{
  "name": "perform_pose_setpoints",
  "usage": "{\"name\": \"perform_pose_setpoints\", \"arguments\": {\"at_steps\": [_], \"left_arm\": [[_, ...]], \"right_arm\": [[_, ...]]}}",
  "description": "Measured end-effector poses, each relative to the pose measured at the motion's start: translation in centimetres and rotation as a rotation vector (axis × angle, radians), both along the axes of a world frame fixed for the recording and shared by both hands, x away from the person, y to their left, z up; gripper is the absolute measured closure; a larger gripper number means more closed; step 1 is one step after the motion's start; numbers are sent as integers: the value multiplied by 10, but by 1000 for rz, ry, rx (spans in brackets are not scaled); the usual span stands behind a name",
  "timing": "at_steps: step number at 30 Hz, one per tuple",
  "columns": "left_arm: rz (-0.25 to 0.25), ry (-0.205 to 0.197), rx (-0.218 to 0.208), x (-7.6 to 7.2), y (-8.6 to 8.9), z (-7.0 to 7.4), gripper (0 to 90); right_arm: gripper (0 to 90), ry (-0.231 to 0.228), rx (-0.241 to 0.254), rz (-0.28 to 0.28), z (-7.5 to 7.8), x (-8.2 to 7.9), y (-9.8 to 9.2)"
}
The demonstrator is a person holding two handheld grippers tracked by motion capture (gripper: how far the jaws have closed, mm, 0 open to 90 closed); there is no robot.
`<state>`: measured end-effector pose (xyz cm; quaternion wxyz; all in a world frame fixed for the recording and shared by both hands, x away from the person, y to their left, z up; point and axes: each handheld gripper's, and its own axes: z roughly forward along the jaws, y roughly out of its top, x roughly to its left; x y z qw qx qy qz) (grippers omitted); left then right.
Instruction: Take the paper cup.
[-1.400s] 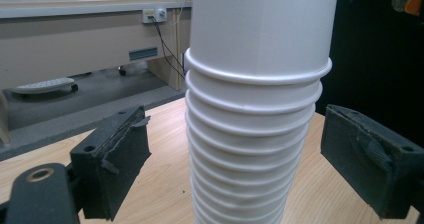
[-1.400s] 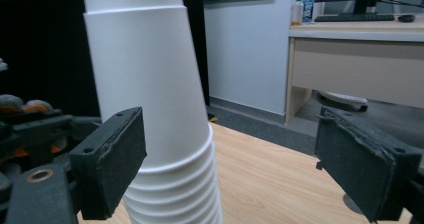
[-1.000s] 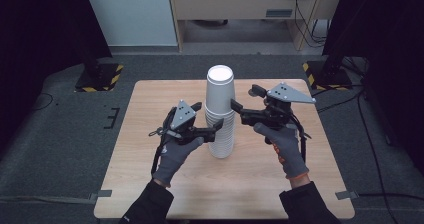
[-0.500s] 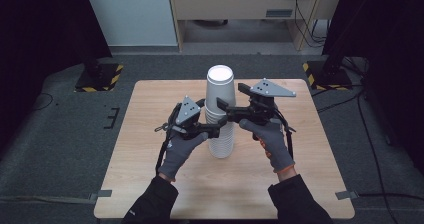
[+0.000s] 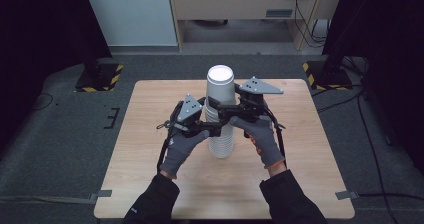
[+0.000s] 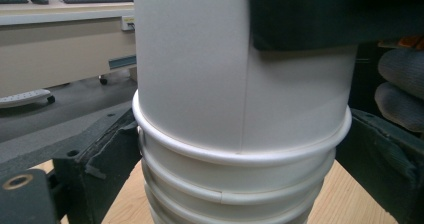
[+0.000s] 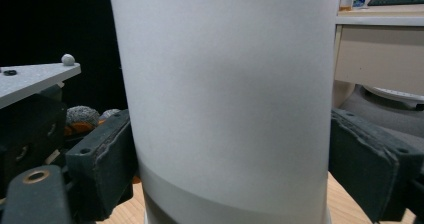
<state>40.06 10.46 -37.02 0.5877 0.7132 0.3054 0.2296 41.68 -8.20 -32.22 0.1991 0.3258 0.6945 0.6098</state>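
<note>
Two grippers meet on one tall stack of white paper cups [image 5: 220, 116] standing near the middle of the wooden surface [image 5: 150, 184]. The left gripper [image 5: 212, 128] sits low: in the left gripper view its fingers [image 6: 107, 159] stand on either side of the stack, just under the rolled rim of the top cup [image 6: 240, 74], and look pressed to the cups beneath, so I judge them clenched on the lower stack. The right gripper [image 5: 220, 110] sits higher, its fingers [image 7: 102, 164] flanking the top cup's bare wall; the left one touches it, while at the right I cannot tell whether contact is made.

The step looks like peeling off the top cup. To do it well, keep the lower grip firm below that rim, squeeze the upper wall only lightly so it does not buckle, and draw straight up along the stack's axis.

From the high view come the stack's full height and upright stance; from the gripper views, the rim seam and how the fingers sit.
</note>
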Motion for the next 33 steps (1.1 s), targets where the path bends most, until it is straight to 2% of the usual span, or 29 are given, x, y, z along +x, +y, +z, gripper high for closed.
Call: {"name": "perform_pose_setpoints", "arguments": {"at_steps": [9,17,22,29,32,33], "left_arm": [[-3,-3,10,0,0,-1,50],[-2,-1,9,0,1,-1,51],[1,-7,14,-1,1,0,53],[-2,-5,12,-1,1,0,52],[-3,-5,10,0,1,0,51],[-3,-5,10,0,1,0,51]], "right_arm": [[141,-8,-5,3,1,0,0],[158,-27,-5,0,8,-1,0],[146,-35,8,-6,4,-1,2],[111,-5,-5,-10,-3,3,6],[113,30,16,-2,-8,6,5],[117,22,18,0,-8,6,5]]}}
